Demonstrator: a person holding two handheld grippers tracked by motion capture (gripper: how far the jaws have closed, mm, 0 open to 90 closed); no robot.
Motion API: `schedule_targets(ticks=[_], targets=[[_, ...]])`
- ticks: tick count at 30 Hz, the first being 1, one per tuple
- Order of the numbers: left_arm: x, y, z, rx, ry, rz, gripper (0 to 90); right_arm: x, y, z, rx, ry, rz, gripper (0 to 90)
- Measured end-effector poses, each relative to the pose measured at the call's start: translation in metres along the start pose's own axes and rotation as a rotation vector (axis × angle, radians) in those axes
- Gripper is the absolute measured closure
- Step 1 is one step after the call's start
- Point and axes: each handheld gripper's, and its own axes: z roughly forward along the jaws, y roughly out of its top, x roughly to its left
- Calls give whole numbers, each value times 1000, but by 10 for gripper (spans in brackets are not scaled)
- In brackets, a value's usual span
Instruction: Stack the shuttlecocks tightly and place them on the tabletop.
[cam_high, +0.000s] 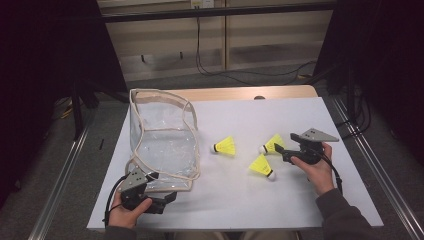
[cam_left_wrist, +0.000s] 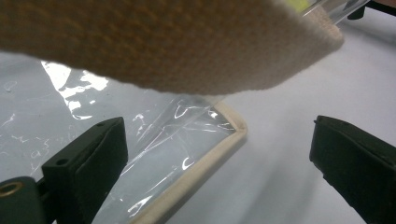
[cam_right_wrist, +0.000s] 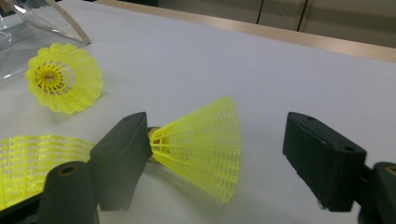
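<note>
I have my right gripper (cam_high: 283, 151) at about 3 o'clock on the white table (cam_high: 300, 200), and its jaws stand spread around one yellow shuttlecock (cam_right_wrist: 198, 149). In the right gripper view the skirt lies between the two black pads; the left pad sits just beside the cork end, the right pad is apart from the skirt, so nothing is pinched yet. I think I placed the jaws across the narrow part because the plastic skirt is soft and would bend. Two other shuttlecocks wait on the table: one (cam_high: 226, 146) near the centre, toward 9 o'clock from my right gripper, and one (cam_high: 262, 165) just at 7 o'clock from it. My left gripper (cam_high: 167, 198) is at about 7 o'clock on the table, beside the lower corner of the clear bag (cam_high: 162, 145). Its jaws are also spread, with the beige edge of the bag (cam_left_wrist: 219, 154) between them but not pressed. The bag stands open, probably so the shuttlecocks can be dropped inside; I judge the left gripper is there to steady it.
</note>
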Motion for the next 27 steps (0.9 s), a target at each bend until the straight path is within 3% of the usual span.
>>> schedule_targets(ticks=[11,18,27], targets=[[0,0,0,2,2,1,42,4,-3,5,43,63,-5,404],[0,0,0,0,1,0,42,5,-5,7,73,79,-18,478],[0,0,0,3,2,2,42,5,-6,8,97,93,-40,640]])
